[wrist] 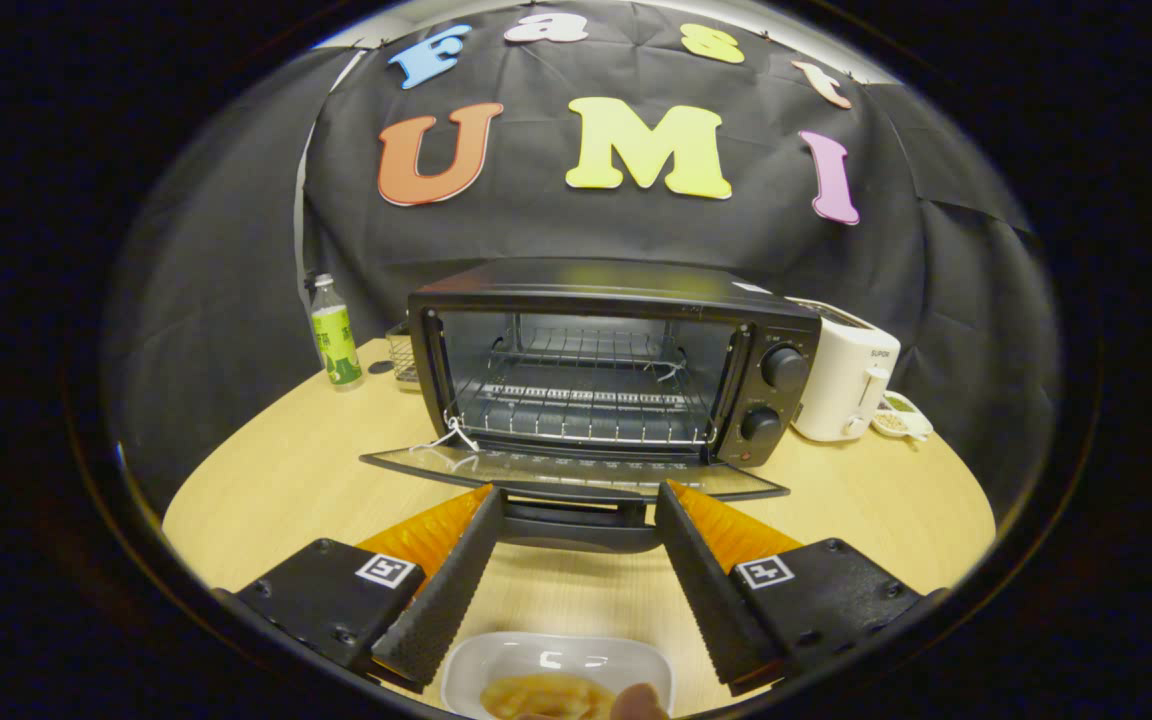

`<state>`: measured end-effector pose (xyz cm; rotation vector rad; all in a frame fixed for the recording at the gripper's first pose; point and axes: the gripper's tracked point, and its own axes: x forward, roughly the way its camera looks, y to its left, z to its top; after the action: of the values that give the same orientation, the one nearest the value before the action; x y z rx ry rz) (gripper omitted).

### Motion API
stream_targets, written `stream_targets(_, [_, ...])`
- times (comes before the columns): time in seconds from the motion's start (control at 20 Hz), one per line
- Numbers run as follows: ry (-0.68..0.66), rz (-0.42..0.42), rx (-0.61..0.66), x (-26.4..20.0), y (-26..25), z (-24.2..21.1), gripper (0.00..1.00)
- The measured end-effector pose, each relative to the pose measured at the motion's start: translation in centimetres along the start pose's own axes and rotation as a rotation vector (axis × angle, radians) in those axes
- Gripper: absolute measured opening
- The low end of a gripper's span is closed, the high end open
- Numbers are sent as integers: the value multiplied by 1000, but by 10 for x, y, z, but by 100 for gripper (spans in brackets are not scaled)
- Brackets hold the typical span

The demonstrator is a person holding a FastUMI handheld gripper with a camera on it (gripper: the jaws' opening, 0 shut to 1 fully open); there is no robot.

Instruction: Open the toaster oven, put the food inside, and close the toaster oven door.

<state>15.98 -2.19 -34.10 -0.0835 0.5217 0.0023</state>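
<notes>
**Door down, food not yet loaded**

Tongs [576, 505] stand wide apart with nothing between the fingers; the tips sit just at the near edge of the lowered door, either side of its handle [576, 527]. I judge the spread suits releasing or clearing that handle rather than gripping anything.

Toaster oven [616, 365] sits at the far middle of the wooden table [266, 480], door [576, 470] folded flat toward me, wire rack [586, 415] exposed and bare. A string hangs at the door's left hinge; its purpose I cannot tell.

Food [546, 695] lies in a white dish [556, 655] nearest me, beneath and between the finger bases, well short of the oven. I judge opening complete, loading and closing outstanding.

A green bottle [335, 340] stands far left; a white toaster [846, 385] stands just right of the oven, clear of the loading path.
</notes>
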Motion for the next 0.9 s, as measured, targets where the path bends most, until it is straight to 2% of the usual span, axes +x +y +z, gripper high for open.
stream_targets(0.2, [131, 39, 70, 2, 0, -33, 100])
stream_targets(0.35, [176, 48, 80, 4, -2, -46, 99])
stream_targets(0.7, [109, 52, 39, -17, -6, -29, 100])
stream_targets(0.9, [-15, 68, 14, -58, -4, -16, 100])
